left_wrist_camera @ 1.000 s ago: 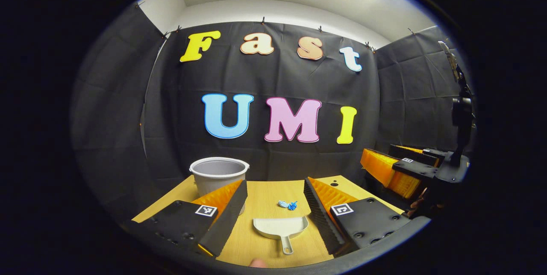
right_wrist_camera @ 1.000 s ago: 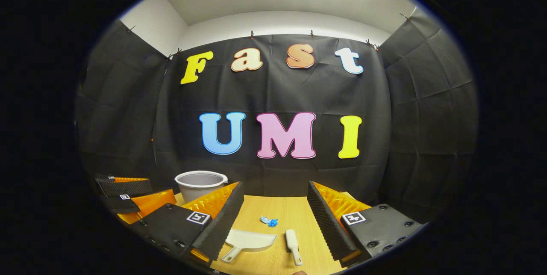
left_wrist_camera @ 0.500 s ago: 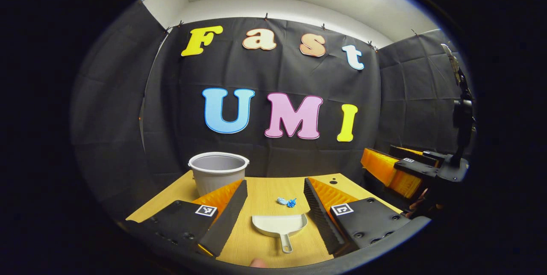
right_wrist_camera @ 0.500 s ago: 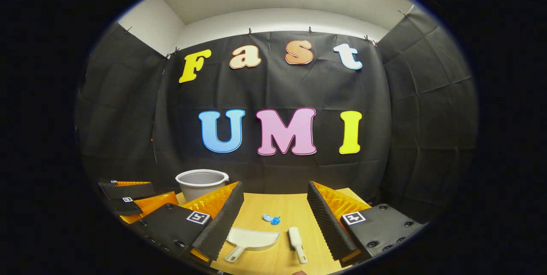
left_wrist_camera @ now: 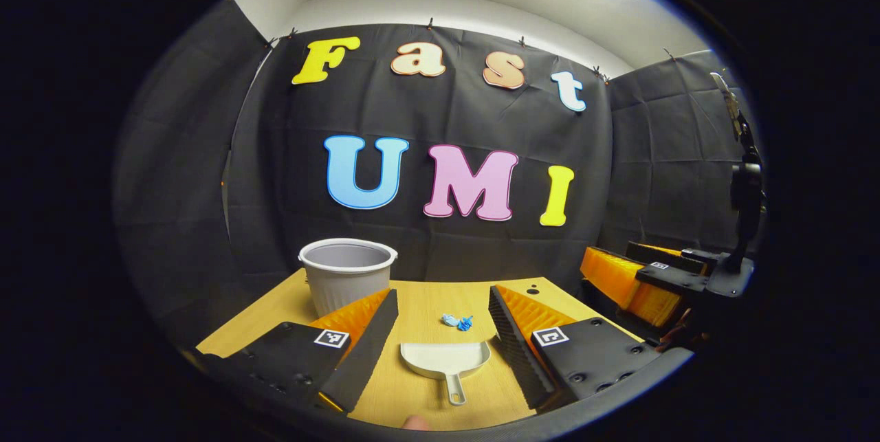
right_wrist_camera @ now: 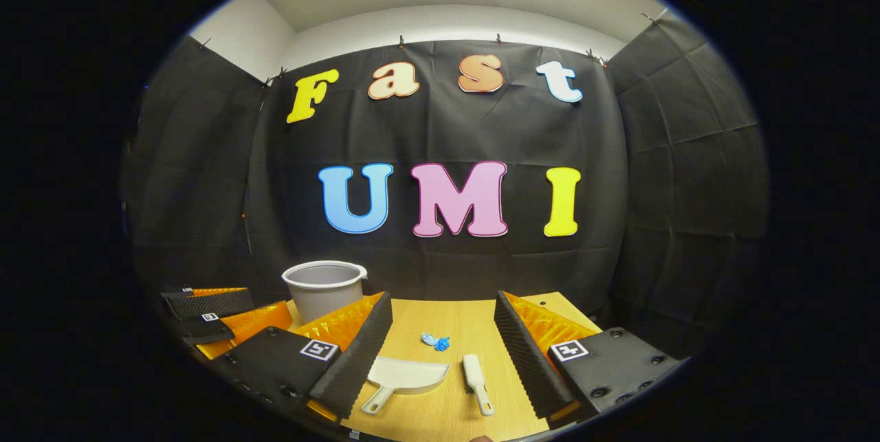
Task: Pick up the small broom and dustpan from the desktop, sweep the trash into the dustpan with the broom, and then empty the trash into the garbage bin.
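A white dustpan [left_wrist_camera: 445, 361] lies on the wooden desktop [left_wrist_camera: 419, 304], its handle toward me, between the fingers of my open left gripper [left_wrist_camera: 441, 328], which hovers above it. Blue crumpled trash [left_wrist_camera: 457, 322] sits just beyond the pan. In the right gripper view the dustpan [right_wrist_camera: 404, 377] lies left of a small white broom [right_wrist_camera: 476, 373], with the trash [right_wrist_camera: 435, 341] behind them. My right gripper [right_wrist_camera: 443, 346] is open above the broom and holds nothing. A grey garbage bin [left_wrist_camera: 347, 273] stands at the desk's back left.
The right gripper [left_wrist_camera: 646, 273] and its holder hang off the desk's right side in the left gripper view. The left gripper [right_wrist_camera: 220, 318] shows at the left of the right gripper view, beside the bin [right_wrist_camera: 323, 287]. Black cloth walls close in behind the desk.
Both cameras have tilted slightly downward or advanced: the desk, bin, dustpan and broom sit a little higher in each view. Nothing on the desk has moved; both grippers stay open.
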{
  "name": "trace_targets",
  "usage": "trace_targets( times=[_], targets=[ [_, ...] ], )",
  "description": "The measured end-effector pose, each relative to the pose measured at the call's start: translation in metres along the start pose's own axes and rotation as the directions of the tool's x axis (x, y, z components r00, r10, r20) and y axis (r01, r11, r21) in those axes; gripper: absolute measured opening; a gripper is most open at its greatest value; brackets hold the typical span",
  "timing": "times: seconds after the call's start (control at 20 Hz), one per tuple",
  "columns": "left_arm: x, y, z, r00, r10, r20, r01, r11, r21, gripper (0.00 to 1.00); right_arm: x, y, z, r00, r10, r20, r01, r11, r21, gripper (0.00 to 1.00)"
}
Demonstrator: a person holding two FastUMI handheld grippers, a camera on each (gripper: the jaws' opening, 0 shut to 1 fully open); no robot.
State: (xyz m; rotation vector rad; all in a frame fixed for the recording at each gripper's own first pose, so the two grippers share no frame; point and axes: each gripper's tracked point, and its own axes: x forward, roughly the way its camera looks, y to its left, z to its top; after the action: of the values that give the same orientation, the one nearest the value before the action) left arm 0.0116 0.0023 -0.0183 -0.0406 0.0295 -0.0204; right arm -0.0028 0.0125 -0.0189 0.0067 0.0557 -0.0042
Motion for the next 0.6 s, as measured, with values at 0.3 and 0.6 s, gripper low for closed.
trace_targets(
  times=[0.3,0.6],
  targets=[
    [0.002,0.004,0.004,1.000,0.022,0.009,-0.022,0.999,0.025,0.79,0.002,0.002,-0.001,1.000,0.011,0.001,-0.011,1.000,-0.006,0.96],
    [0.010,0.008,0.001,0.998,0.056,-0.004,-0.055,0.998,0.024,0.79,0.017,-0.004,-0.006,1.000,0.017,-0.023,-0.017,1.000,-0.001,0.92]
  ],
)
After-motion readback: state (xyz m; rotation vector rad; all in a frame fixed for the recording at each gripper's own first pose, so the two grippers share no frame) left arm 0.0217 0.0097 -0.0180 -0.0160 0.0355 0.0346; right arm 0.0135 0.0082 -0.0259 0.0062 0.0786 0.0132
